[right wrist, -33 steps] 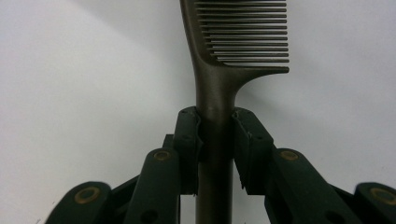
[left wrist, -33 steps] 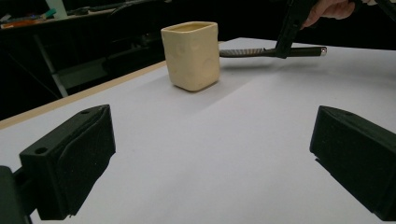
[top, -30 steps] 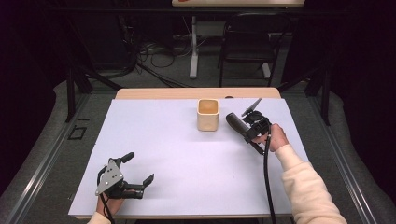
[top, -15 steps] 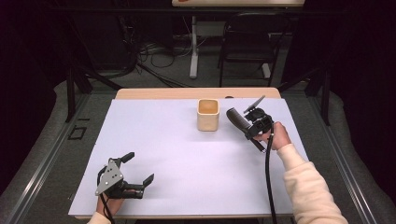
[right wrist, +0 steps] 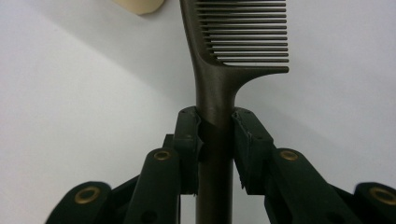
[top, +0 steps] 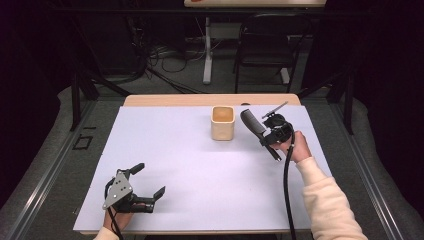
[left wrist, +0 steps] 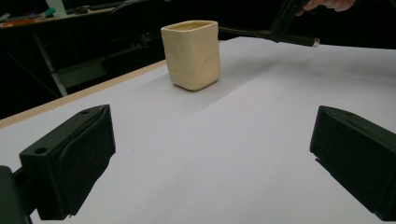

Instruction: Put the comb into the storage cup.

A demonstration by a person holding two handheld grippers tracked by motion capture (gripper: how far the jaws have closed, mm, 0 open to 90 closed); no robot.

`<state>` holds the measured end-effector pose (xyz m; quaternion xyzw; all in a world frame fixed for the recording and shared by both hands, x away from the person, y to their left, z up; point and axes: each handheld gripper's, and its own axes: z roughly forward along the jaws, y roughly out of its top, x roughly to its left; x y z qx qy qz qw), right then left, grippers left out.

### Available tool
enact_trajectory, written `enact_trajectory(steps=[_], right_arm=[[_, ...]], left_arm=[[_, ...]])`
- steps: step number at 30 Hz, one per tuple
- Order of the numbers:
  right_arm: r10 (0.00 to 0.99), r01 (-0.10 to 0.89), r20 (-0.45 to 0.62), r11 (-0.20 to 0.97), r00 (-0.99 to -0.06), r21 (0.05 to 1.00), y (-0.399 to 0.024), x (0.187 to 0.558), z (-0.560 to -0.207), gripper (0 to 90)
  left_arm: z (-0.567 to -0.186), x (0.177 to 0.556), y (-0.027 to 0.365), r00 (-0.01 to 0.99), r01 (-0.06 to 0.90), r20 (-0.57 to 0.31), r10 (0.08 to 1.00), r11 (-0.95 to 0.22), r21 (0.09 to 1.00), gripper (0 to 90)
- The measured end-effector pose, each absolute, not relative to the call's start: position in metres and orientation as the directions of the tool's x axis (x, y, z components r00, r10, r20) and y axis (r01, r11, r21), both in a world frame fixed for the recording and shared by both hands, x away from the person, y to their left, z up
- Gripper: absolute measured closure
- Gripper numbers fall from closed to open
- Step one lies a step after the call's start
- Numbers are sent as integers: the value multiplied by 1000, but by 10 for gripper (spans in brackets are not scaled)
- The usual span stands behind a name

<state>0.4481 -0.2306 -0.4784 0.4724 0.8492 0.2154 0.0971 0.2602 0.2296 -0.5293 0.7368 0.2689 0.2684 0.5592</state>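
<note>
Gripping a dark plastic comb [right wrist: 219,93] by its handle, the right gripper [top: 269,134] holds it just right of the cream square ceramic cup [top: 222,122], prob. for dropping in. Left gripper [top: 136,192] idles w/ jaws wide, well short of cup.

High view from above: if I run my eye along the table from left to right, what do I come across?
Left gripper, open, low on the white table cover → cream square cup → dark comb, its handle clamped in the right gripper → the hand holding that gripper.
</note>
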Motion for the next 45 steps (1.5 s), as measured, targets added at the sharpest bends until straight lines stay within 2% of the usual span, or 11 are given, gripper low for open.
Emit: enact_trajectory(steps=[9, 23, 34, 45], right_arm=[[843, 731, 40, 440, -536, 522, -231, 442, -475, 729], [858, 684, 81, 344, -508, 644, -239, 436, -477, 729], [853, 604, 63, 313, -518, 733, -236, 430, -473, 729], [857, 551, 48, 286, -513, 783, -233, 428, -475, 729]], left_arm=[[-529, 260, 229, 714, 90, 96, 693, -228, 970, 2], [-529, 262, 227, 717, 96, 94, 691, -231, 968, 2], [-530, 264, 227, 715, 106, 84, 694, -227, 968, 2], [-530, 264, 228, 714, 108, 82, 695, -225, 968, 2]])
